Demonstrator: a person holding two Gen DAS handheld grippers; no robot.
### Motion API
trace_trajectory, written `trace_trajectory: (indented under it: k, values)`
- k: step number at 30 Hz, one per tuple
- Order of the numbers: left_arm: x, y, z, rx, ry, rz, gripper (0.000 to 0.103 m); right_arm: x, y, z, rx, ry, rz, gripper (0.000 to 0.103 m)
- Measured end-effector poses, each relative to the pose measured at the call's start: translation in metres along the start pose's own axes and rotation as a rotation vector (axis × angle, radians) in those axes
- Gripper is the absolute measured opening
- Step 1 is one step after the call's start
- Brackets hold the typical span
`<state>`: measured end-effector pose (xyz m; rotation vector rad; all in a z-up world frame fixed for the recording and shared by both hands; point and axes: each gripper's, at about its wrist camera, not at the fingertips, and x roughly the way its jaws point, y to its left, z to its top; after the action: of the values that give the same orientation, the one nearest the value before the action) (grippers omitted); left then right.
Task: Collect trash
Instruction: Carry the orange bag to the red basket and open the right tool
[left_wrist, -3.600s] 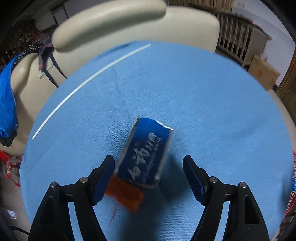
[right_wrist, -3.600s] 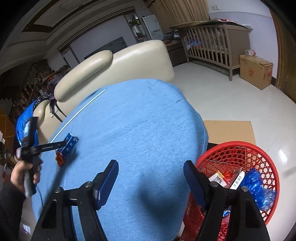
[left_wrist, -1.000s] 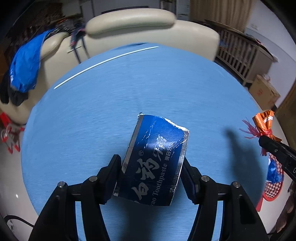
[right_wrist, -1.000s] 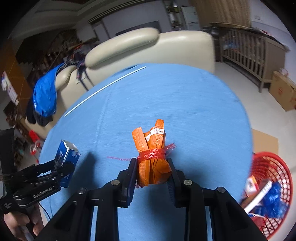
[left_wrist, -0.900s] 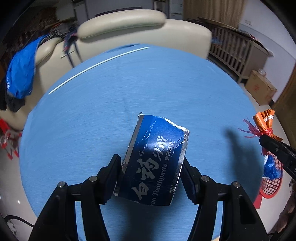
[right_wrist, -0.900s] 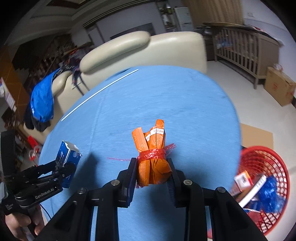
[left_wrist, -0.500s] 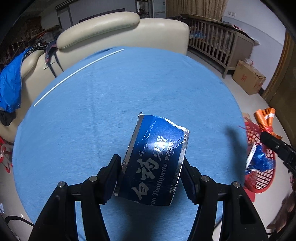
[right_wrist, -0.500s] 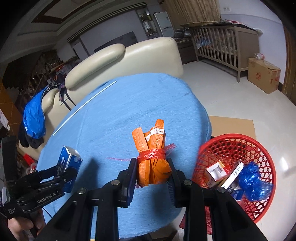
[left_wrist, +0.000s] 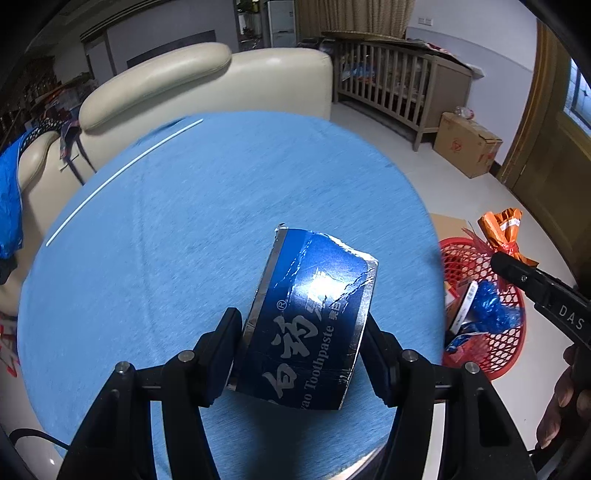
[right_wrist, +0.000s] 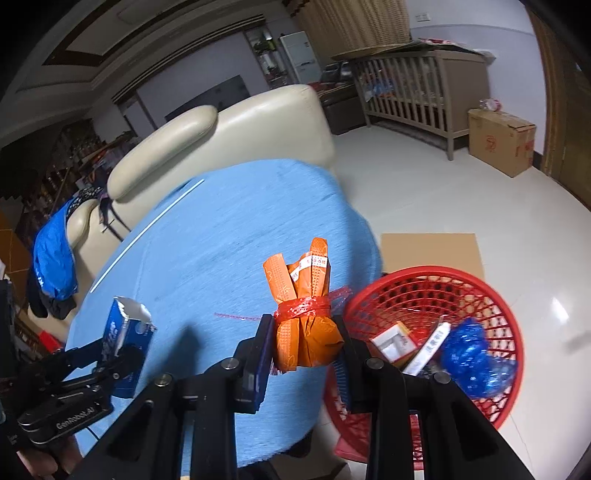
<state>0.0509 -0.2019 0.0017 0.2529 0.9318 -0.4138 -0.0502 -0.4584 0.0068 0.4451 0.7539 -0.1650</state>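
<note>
My left gripper is shut on a blue toothpaste box, torn at its top, held above the blue round table. That box and left gripper also show at the lower left of the right wrist view. My right gripper is shut on an orange wrapper bundle tied with red net, near the table's right edge. Beside it on the floor stands the red mesh basket, holding a small white box, a card and a blue bag. The bundle and basket appear right in the left wrist view.
A thin white stick lies at the far left of the table. A cream sofa with blue clothing stands behind it. Flat cardboard lies on the tiled floor, a cardboard box and a wooden crib farther back.
Both grippers have carried their loads rightward toward the table's edge. The red basket has come into fuller view beside the orange bundle. Both grips are unchanged.
</note>
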Motion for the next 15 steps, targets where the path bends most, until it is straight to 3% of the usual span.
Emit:
trace_trajectory:
  k: [7, 15]
  values:
    - [0.008, -0.026, 0.007, 0.005, -0.003, -0.065, 0.064, -0.022, -0.031, -0.005, 0.041, -0.013, -0.059, 0.032]
    - [0.023, -0.078, 0.014, 0.084, 0.015, -0.131, 0.064, -0.032, -0.081, -0.016, 0.117, 0.02, -0.14, 0.032]
